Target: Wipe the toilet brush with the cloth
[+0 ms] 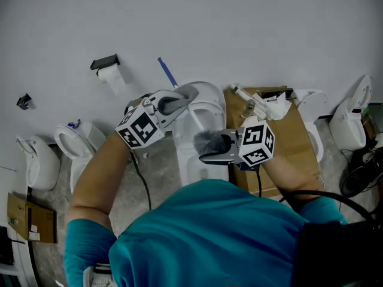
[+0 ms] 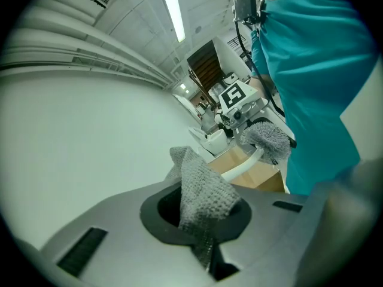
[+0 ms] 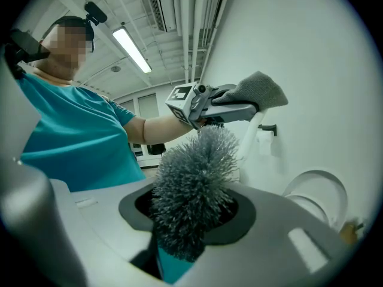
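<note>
Left claw (image 1: 181, 102): jaws pressed together on a grey cloth (image 1: 187, 92), which stands up in a fold from between them, above the bowl of the toilet (image 1: 206, 115). Right claw (image 1: 216, 151): jaws partly closed and pinching the brush (image 1: 209, 141) by its grey bristle head, with bristles bulging out on both sides. It is held over the toilet's front rim, near the left claw but apart from it. The brush's white handle (image 2: 242, 167) runs from the head toward the cloth and passes behind it in the left gripper view; contact between cloth and handle cannot be confirmed. A cardboard box (image 1: 293, 130) stands just right of the toilet, with small white items (image 1: 270, 106) on top. A paper roll (image 1: 112, 76) hangs on the wall left of the toilet, and a blue stick (image 1: 168, 72) shows behind it. A black cable (image 1: 140, 181) drops from the left claw, left of the toilet. Further toilets (image 1: 72, 139) stand to both sides.
</note>
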Available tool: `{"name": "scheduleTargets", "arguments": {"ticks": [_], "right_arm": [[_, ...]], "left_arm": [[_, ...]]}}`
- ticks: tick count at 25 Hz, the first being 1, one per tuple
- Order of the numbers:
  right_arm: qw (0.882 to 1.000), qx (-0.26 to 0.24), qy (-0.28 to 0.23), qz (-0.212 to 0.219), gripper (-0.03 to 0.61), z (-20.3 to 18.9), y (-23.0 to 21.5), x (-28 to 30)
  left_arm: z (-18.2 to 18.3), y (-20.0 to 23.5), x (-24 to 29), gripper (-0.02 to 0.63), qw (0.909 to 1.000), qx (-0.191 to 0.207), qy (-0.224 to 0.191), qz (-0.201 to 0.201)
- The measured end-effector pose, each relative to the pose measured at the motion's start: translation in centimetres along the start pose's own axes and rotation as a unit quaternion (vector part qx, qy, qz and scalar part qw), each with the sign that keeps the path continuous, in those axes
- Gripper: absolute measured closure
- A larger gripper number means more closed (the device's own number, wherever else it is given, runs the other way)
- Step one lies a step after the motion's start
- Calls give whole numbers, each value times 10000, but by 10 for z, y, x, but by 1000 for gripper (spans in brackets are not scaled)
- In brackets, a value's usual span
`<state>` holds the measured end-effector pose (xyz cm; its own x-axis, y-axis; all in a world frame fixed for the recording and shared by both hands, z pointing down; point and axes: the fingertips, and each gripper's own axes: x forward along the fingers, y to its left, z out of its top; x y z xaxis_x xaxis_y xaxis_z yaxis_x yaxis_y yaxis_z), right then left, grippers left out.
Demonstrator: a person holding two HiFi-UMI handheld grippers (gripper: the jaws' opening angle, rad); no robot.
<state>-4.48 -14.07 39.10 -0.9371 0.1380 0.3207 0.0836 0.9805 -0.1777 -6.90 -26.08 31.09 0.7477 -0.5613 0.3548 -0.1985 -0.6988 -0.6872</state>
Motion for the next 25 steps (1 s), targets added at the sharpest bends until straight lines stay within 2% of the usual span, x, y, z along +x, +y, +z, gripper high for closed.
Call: {"name": "scheduleTargets", "arguments": {"ticks": [25], "right_arm": [[9972,-433,-103,608,422,-1,16,-15]], "left_arm": [[-7,39,-17,601,9993,127,147,325]]}}
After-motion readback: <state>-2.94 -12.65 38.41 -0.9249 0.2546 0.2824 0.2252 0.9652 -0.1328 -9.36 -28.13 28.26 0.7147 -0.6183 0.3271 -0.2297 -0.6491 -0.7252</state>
